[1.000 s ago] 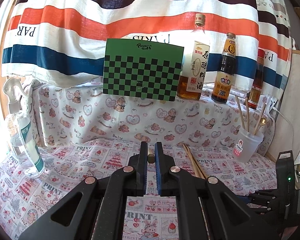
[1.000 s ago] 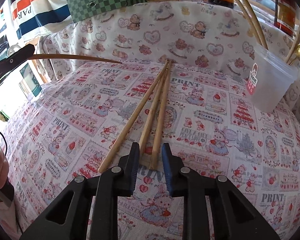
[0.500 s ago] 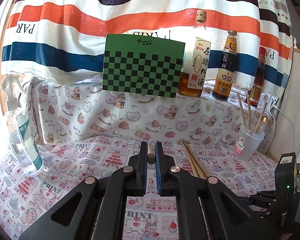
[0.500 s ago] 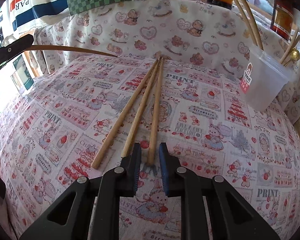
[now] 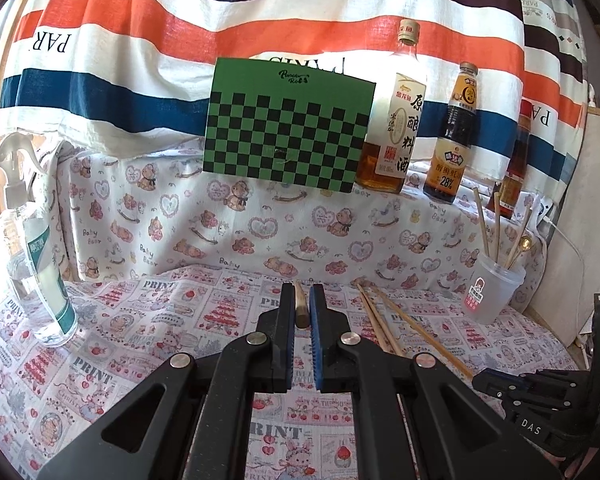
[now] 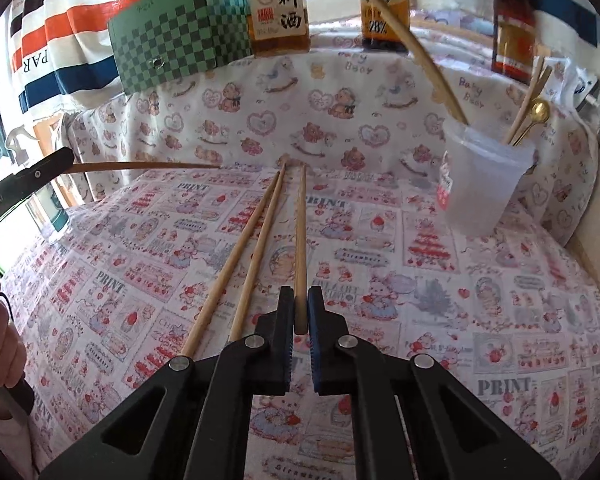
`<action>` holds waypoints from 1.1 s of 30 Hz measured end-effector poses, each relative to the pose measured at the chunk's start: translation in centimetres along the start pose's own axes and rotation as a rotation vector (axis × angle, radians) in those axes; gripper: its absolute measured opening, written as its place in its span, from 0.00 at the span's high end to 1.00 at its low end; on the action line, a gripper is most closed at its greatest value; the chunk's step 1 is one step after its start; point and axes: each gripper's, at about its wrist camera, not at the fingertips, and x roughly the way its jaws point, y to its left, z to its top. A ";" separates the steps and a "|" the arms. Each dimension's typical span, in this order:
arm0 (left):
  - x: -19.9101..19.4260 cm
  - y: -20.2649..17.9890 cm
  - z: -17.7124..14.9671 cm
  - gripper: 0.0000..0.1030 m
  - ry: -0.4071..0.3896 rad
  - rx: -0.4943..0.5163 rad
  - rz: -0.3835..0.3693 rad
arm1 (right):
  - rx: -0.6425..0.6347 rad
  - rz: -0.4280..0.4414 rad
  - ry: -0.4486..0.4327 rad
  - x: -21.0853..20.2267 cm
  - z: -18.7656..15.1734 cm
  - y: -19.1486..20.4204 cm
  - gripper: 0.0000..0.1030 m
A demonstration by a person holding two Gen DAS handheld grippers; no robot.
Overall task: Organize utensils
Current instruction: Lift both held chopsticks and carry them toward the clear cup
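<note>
The translucent plastic cup (image 6: 485, 184), already holding chopsticks and a spoon, stands far right of the right gripper (image 6: 300, 312), which is clamped on the near end of a wooden chopstick (image 6: 300, 240) pointing straight away. Two more lie just left. The left gripper (image 5: 301, 312) pinches another chopstick.

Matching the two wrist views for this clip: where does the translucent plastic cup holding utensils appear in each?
Left wrist view: the translucent plastic cup stands at the right edge, on the printed cloth below the bottles.
Right wrist view: the same cup is upper right, a wooden chopstick leaning out of it.
Shared landmark: the green checkered box, centre back in the left view, upper left in the right.
</note>
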 end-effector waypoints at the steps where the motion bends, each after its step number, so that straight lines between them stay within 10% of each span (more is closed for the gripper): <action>1: -0.2 0.0 0.1 0.94 -0.008 0.003 -0.005 | -0.023 -0.038 -0.037 -0.6 0.0 0.3 0.93; 33: -2.0 -7.8 8.3 0.94 -0.091 0.135 -0.044 | 0.101 -0.009 -0.388 -16.8 10.0 -5.2 0.93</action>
